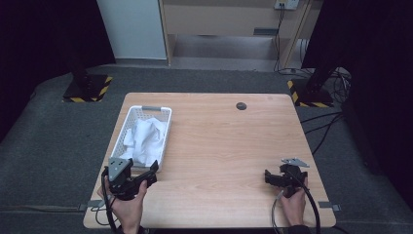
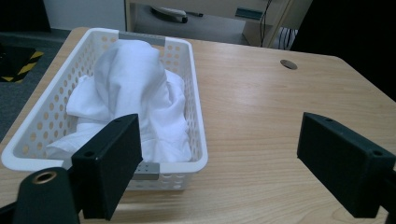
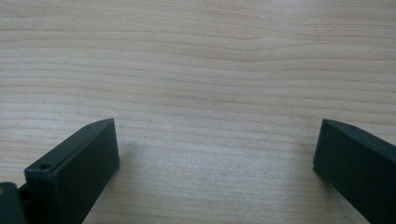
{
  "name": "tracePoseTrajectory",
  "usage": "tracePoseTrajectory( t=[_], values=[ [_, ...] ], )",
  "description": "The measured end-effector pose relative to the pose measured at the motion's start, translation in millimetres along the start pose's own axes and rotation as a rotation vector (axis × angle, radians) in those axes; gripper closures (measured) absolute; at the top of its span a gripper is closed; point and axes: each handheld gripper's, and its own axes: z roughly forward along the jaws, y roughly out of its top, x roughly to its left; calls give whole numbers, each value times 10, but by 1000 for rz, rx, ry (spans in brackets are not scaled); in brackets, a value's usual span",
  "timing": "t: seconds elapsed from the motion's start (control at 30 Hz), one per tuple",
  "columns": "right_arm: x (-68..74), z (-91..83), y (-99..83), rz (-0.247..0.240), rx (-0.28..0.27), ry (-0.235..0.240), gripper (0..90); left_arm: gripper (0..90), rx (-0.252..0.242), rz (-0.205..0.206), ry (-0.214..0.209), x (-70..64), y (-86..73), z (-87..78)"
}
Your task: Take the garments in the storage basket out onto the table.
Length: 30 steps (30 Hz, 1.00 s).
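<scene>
1. White cloth (image 1: 145,139) lies crumpled in the white perforated basket (image 1: 165,127), at the left of centre in the high view; nothing holds it yet.
2. The left gripper (image 1: 144,171) stands at the lower left of the frame, just beside the near end of the basket, with its jaws wide and empty.
3. The right gripper (image 1: 271,176) is at the lower right, well apart from the basket, also wide and empty.
4. I judge that the work is at its start: the reach for the cloth. The next move calls for lifting the left gripper over the basket rim and closing on a fold.
5. The left gripper view shows the cloth (image 2: 133,100) heaped above the rim (image 2: 198,121), a thing the high view flattens. The right gripper view shows bare wooden table (image 3: 201,70) between its jaws.
</scene>
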Motion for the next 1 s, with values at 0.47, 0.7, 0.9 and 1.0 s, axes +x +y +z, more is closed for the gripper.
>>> tracePoseTrajectory(
  t=[0.47,0.7,0.9,1.0],
  values=[
    [0,0,0,0,0,0,3,130,-21,23,29,38,208,74],
    [0,0,0,0,0,0,3,134,-31,33,48,83,300,91],
    [0,0,0,0,0,0,2,137,-36,41,62,103,366,136],
    [1,0,0,2,0,0,2,139,-41,45,72,115,400,159]
  ],
)
